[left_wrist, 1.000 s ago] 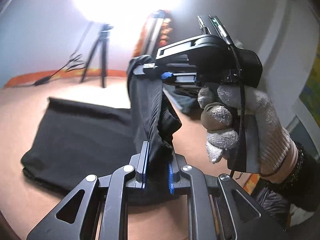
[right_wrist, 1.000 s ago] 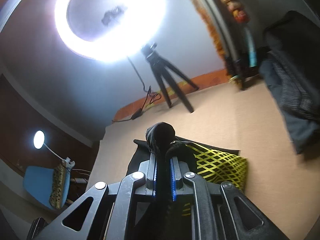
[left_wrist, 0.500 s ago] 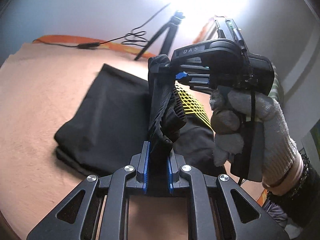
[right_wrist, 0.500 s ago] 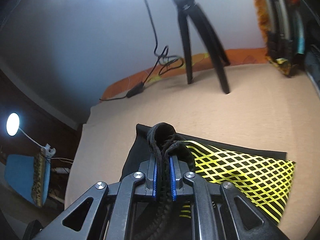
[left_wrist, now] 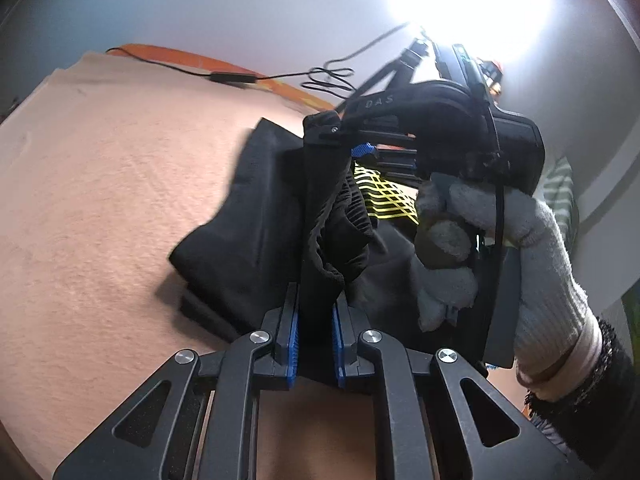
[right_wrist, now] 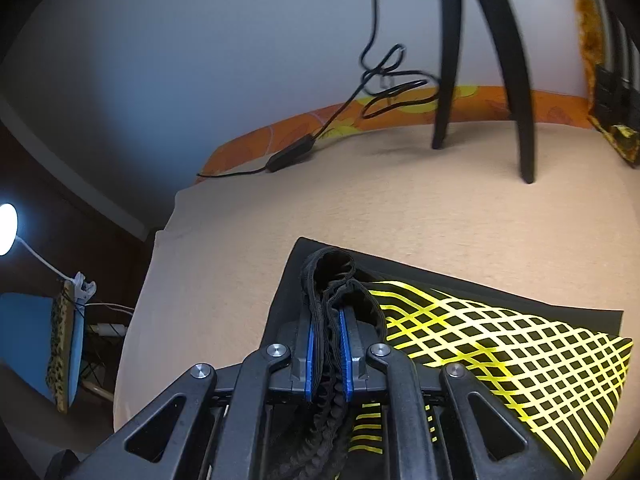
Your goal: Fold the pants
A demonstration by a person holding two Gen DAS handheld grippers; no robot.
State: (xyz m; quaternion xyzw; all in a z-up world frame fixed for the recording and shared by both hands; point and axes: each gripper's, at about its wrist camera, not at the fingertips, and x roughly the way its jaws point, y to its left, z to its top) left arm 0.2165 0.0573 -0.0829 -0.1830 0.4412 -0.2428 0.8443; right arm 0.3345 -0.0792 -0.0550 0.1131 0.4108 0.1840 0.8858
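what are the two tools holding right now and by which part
Both hold the black pants by the gathered elastic waistband: left tool and right tool each clamp it.

A peach-coloured table (right_wrist: 400,216) fills the middle of the right wrist view. Two black tripod legs (right_wrist: 516,80) stand on it at upper right. A black cable (right_wrist: 374,92) loops at upper centre beside them, with an inline switch (right_wrist: 290,158) lying near an orange patterned strip (right_wrist: 400,114) along the table's far edge. At far left glows a white lamp (right_wrist: 6,236), above a blue chair (right_wrist: 24,340).
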